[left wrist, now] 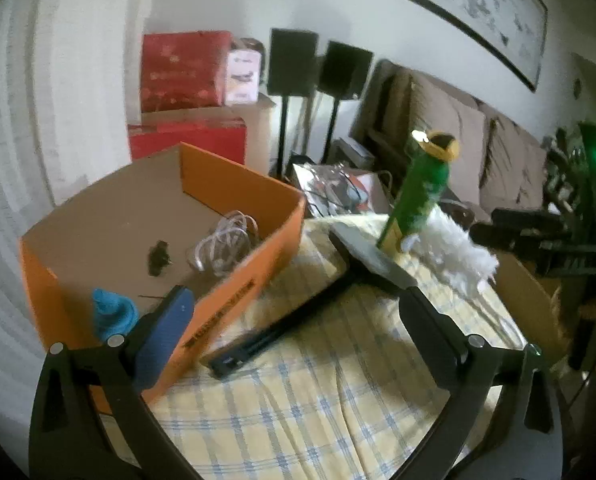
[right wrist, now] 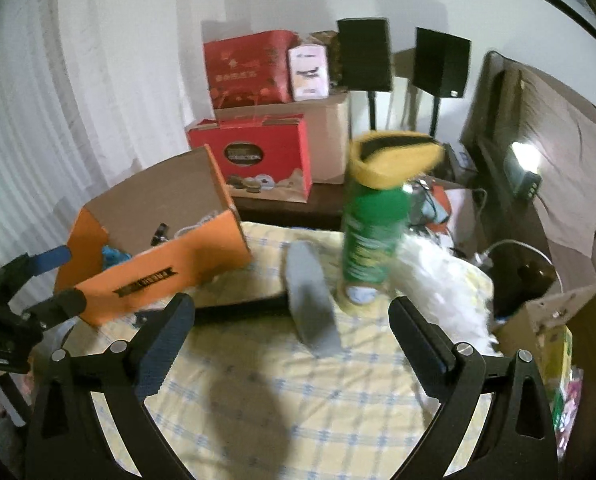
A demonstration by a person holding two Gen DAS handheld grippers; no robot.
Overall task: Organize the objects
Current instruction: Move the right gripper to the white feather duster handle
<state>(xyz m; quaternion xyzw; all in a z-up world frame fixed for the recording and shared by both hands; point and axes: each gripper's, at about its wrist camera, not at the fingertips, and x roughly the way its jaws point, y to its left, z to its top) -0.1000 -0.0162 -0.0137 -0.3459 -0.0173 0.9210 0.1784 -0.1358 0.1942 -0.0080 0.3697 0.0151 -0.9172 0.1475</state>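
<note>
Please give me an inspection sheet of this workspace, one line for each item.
Surface: checked yellow cloth.
Job's things: orange box holding coiled white cable, blue item, small dark item; squeegee, green spray can, white duster on cloth.
Clutter: red boxes.
Grippers: left tool, right tool open, holding nothing.
Cables: only the coiled one.
Surroundings: speakers, sofa, curtain.
</note>
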